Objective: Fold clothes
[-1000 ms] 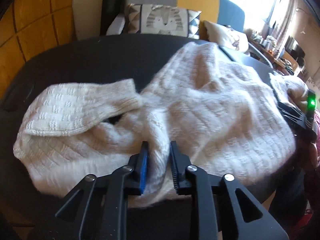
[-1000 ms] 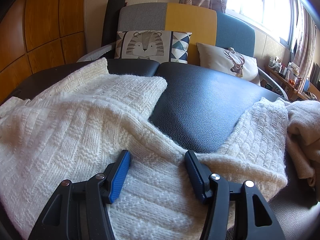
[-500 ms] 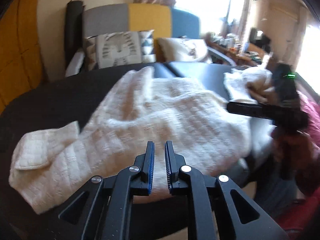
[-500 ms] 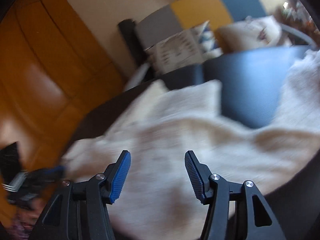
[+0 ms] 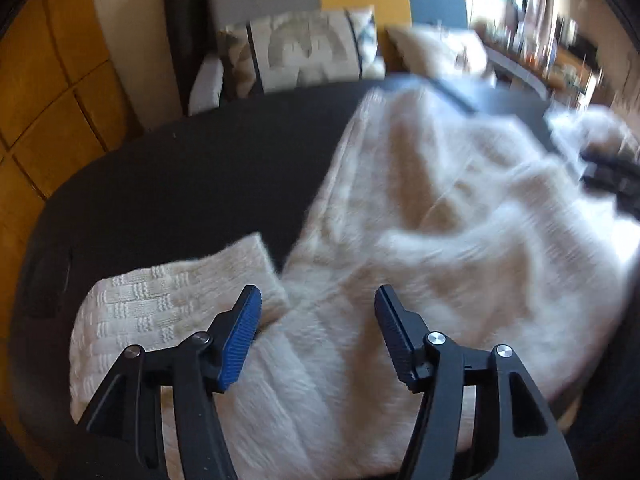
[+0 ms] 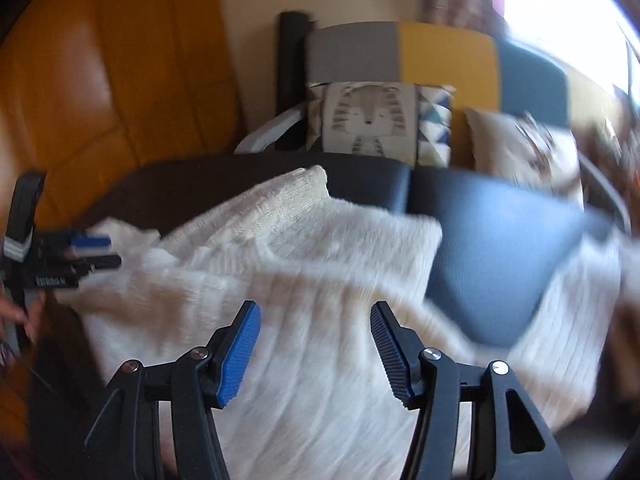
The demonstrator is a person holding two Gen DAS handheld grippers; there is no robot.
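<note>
A cream knitted sweater lies spread and rumpled on a dark leather surface. One sleeve is folded at the near left. My left gripper is open and empty, hovering over the sweater's near edge by the sleeve. My right gripper is open and empty above the sweater. The left gripper also shows at the far left of the right wrist view. The right gripper shows blurred at the right edge of the left wrist view.
A sofa with grey, yellow and blue back panels stands behind, with a tiger cushion and a deer cushion. Orange wood panelling is at the left. More cream cloth lies at the right.
My left gripper has opened from nearly shut and swung back toward the sleeve. My right gripper stayed open and turned back toward the sofa. Both views are motion-blurred.
</note>
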